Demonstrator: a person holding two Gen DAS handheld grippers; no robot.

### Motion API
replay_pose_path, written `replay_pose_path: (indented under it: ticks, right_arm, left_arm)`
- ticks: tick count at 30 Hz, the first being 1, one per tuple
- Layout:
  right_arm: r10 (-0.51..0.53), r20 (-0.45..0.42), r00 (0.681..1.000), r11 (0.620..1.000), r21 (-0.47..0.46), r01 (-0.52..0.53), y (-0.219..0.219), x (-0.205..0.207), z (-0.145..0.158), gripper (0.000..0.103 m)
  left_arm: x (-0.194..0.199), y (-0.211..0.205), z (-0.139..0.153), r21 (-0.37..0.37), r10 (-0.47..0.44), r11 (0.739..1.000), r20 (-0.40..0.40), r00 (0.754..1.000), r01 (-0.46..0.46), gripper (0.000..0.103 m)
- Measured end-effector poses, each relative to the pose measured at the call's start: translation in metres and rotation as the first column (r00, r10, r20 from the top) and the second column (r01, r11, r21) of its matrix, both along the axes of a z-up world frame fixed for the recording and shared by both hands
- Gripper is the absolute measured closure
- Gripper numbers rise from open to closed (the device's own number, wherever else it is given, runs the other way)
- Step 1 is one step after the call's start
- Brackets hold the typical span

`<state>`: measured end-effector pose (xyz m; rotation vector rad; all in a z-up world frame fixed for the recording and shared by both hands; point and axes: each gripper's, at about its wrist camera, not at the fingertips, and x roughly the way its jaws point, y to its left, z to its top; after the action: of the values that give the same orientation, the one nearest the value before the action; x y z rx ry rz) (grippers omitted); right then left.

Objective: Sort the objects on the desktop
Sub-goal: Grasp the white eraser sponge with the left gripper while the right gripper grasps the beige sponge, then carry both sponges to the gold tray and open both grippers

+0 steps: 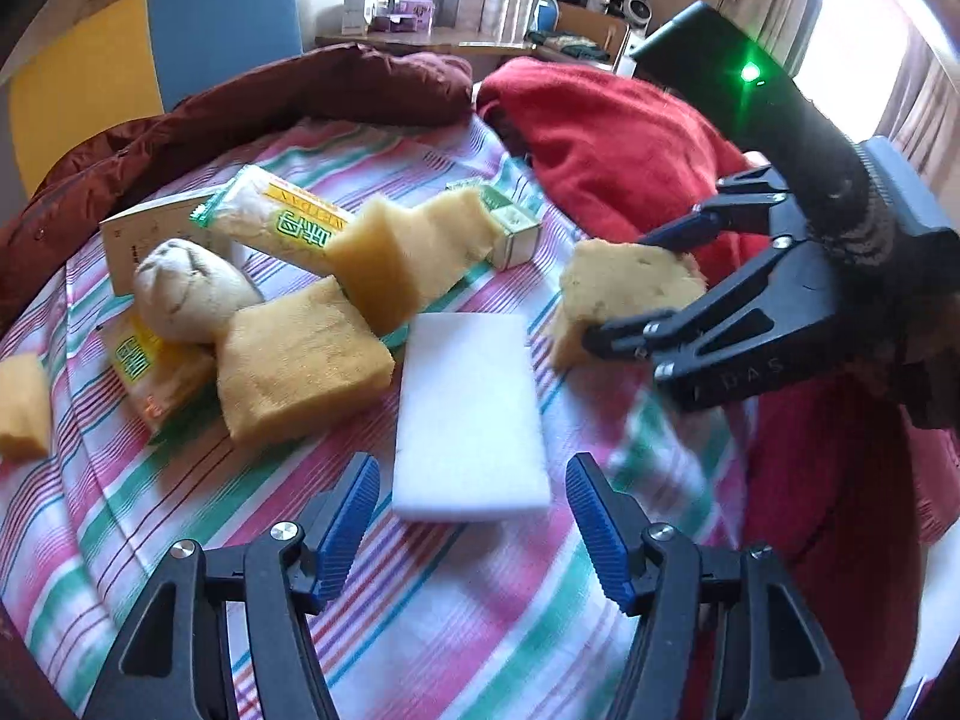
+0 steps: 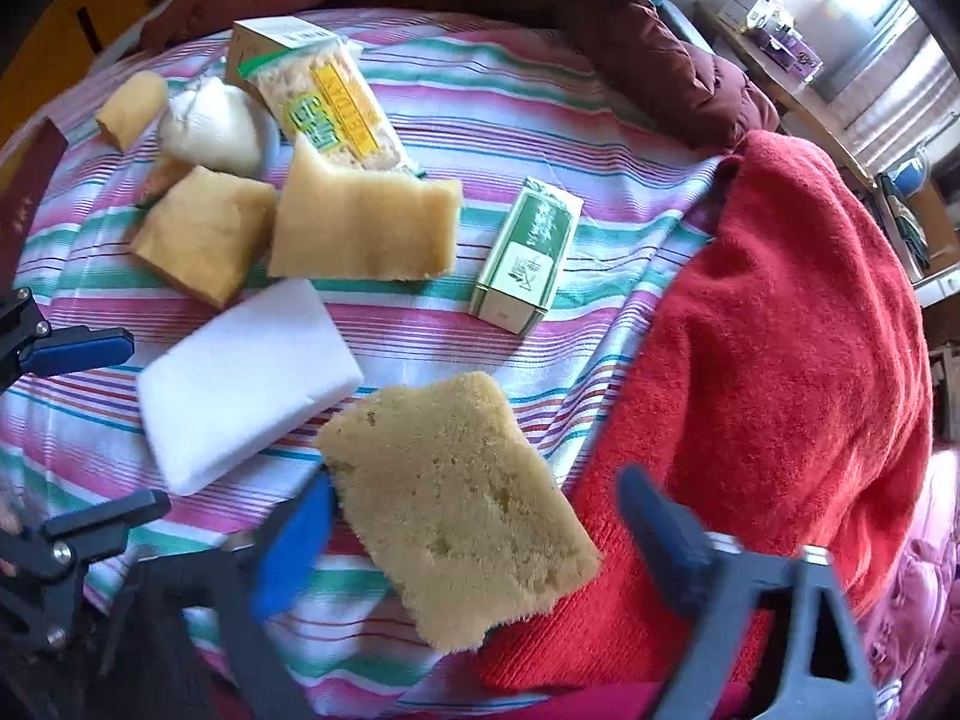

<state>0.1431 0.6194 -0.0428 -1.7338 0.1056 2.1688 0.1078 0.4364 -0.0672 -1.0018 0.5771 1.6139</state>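
Several soft items lie on the striped cloth [image 1: 456,618], and we list them as they sit. White foam block [image 1: 471,414]: flat on the cloth, directly ahead of our left gripper [image 1: 474,531], whose blue pads stand apart with nothing between them; we judge it lined up for a pick, since the block's near end sits just beyond the fingertips. Tan sponge slab [image 2: 462,504]: lying half on the cloth and half against the red towel [image 2: 780,360], between the fingers of our right gripper [image 2: 480,534]; the blue pad on the left side looks close to or touching its edge, the other pad stands clear of it, so we read the jaws as apart and not yet clamped. Green carton [image 2: 528,255]: alone in the middle of the cloth. Far cluster: two more tan sponge pieces, one stepped [image 1: 408,258] and one squarish [image 1: 303,360], a round bun-like item [image 1: 192,291], and a wrapped cracker packet [image 1: 282,219], piled touching one another, presumably still unsorted. Small sponge piece [image 1: 21,405]: apart at the cloth's edge.
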Motion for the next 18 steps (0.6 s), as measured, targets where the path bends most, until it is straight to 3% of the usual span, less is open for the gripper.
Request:
replay_pose_path:
  ticks: [7,13,18]
  right_arm:
    - [-0.012,-0.015,1.000,1.000,-0.015,0.011,0.001,0.004,0.003,0.036]
    - [-0.042,-0.031,0.999,0.998,-0.054,0.040,0.005,0.009,0.006,0.036]
    - [-0.076,-0.064,0.995,0.994,-0.086,0.070,0.014,0.014,0.011,0.036]
  left_arm:
    - [-0.007,0.019,-0.024,-0.041,0.009,0.999,0.005,1.000,-0.009,0.043]
    - [0.000,0.012,-0.022,0.000,0.029,1.000,-0.033,0.999,-0.030,0.047]
    - [0.004,-0.019,0.003,0.069,0.102,0.993,-0.082,0.991,-0.097,0.047]
